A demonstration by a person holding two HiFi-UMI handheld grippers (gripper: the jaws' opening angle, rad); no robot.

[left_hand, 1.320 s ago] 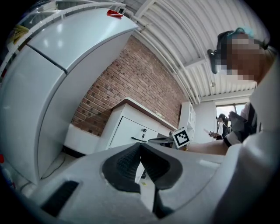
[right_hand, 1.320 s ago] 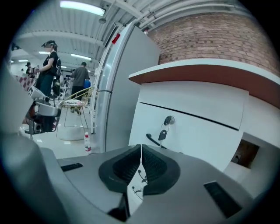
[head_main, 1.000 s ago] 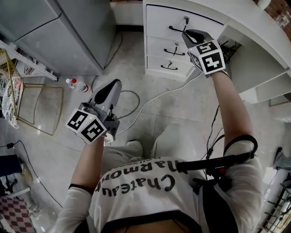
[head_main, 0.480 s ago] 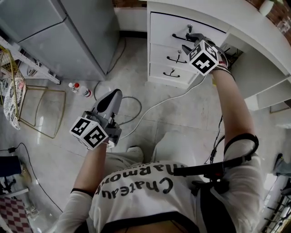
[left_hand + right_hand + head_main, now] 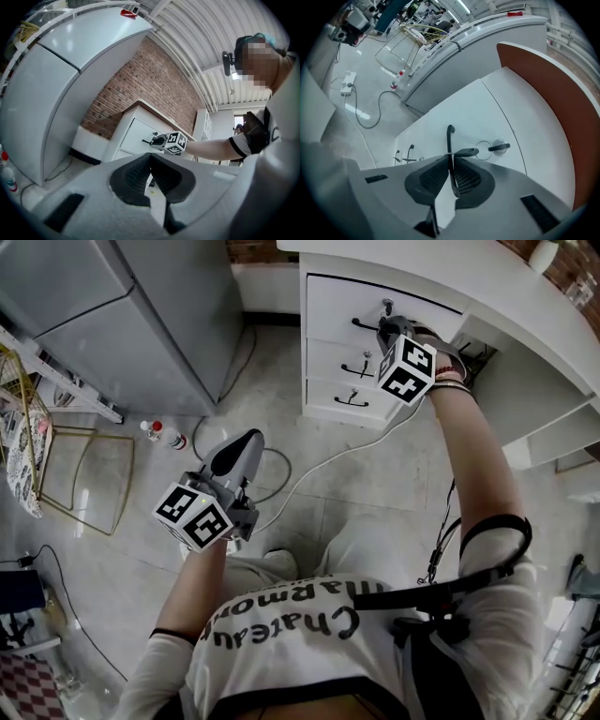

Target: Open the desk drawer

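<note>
The white drawer unit stands under the desk at the top of the head view, with three drawers, each with a black handle. My right gripper is at the top drawer's handle. In the right gripper view the thin black handle runs between the jaws of the right gripper, which are closing and pinch it. A key with a ring sticks out beside it. My left gripper hangs over the floor, shut and empty, as the left gripper view shows.
A tall grey cabinet stands left of the drawers. Two small bottles and a white cable lie on the tiled floor. A wire rack is at far left. The white desk top overhangs at right.
My right gripper has rolled, its marker cube turning, and has sunk a little onto the top drawer's handle. The left gripper has stayed about where it was.
</note>
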